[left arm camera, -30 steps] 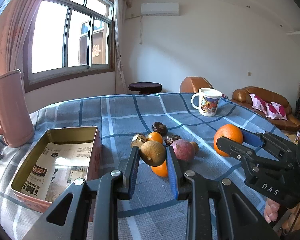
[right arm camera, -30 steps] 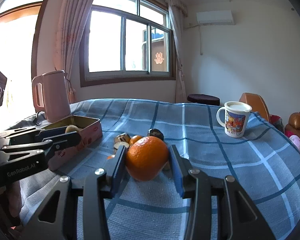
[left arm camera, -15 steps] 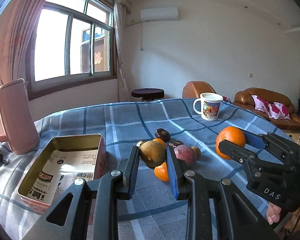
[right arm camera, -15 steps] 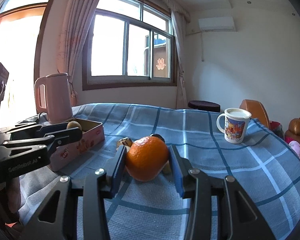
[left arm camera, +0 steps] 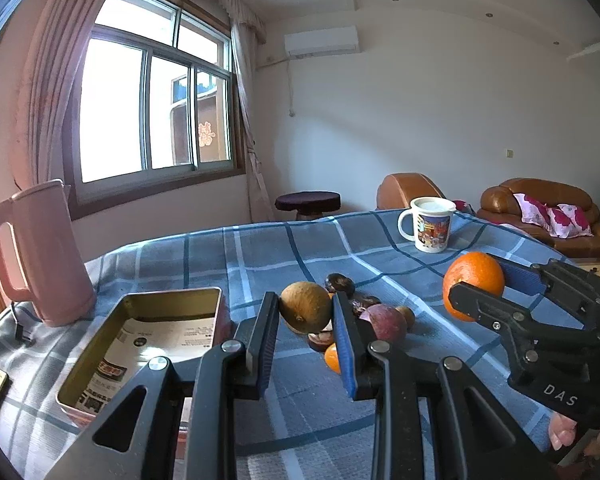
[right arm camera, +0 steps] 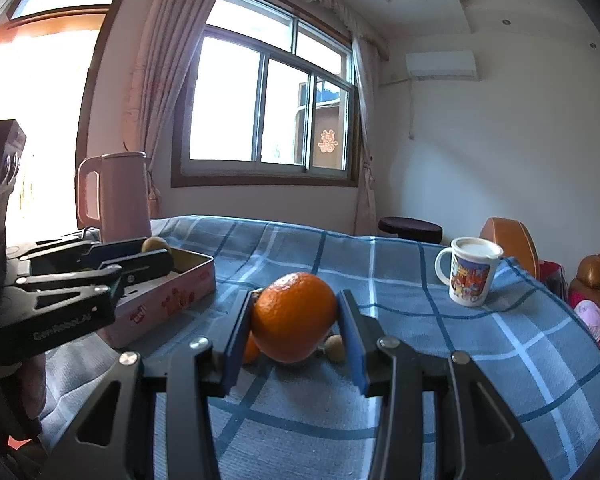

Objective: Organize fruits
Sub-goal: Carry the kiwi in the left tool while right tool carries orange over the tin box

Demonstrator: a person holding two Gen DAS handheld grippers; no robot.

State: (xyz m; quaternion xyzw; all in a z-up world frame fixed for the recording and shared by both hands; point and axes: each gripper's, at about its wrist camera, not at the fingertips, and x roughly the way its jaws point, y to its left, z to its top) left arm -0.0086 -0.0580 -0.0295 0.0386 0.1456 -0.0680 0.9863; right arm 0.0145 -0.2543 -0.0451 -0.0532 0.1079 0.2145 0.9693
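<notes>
**Kid:** When you held both grippers up over the table, how much of the job was done?

**Helper:** Not much, I think. Your left gripper [left arm camera: 306,322] was closed on a brown fruit [left arm camera: 305,307], and it hung in the air near the tin box [left arm camera: 100,376]. Your right gripper [right arm camera: 296,332] was closed on a big orange [right arm camera: 295,316], up above the blue checked cloth [right arm camera: 440,368].

**Kid:** Was any fruit in the box?

**Helper:** From your left camera, I saw only printed paper lying in it — no fruit. So both fruits you held had not gone in.

**Kid:** And what was left?

**Helper:** A little pile of fruit [left arm camera: 364,312] sat on the cloth: some dark ones, a purple one, a small orange one. Those were waiting too, so most of the work was ahead of you.

**Kid:** Could you read any words?

**Helper:** Yes — "DAS" was on the side of your right gripper, and your left one had a name like "GenRobot", but the end was blurry. The paper in the box had print that was too small to read. The mug [left arm camera: 430,224] had a cartoon picture, and I could not read any words on it.
</notes>
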